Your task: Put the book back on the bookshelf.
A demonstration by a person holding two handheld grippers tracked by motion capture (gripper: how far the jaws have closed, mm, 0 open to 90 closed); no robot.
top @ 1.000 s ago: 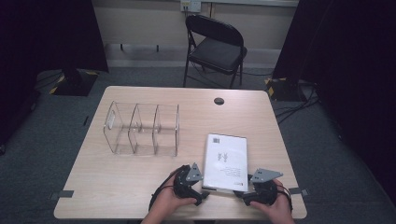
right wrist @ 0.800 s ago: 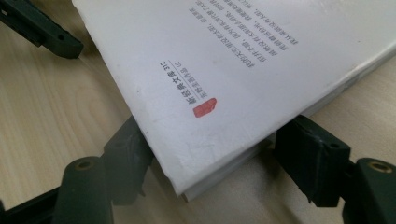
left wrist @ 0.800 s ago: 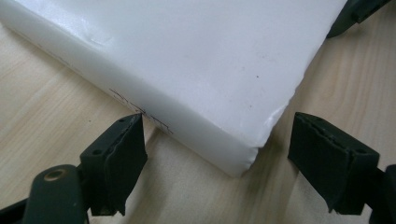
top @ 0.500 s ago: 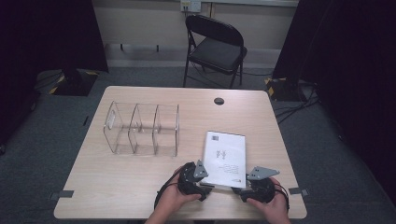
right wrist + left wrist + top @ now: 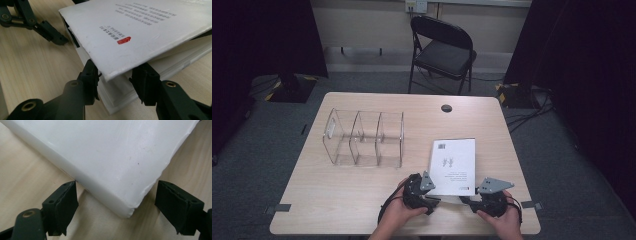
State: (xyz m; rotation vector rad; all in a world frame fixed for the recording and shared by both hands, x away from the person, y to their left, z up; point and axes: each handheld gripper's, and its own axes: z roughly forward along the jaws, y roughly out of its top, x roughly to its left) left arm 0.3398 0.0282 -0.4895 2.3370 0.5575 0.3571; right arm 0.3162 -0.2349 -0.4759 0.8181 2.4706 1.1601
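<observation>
We held the left gripper wide open around the book's near-left corner. The right gripper straddled the near-right corner, jaws apart; the book lay unlifted.

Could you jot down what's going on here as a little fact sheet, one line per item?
Table: light wood, small dark hole near the far edge
Book: white, lying flat near the person's edge, cover slightly lifted at one near corner
Organizer: clear, three compartments, left of the book, nothing visible inside
Left gripper: open, jaws either side of the book's near left corner
Right gripper: at the near right corner, jaws straddling it under the lifted cover; grip cannot be told
Chair: black folding chair beyond the table
</observation>
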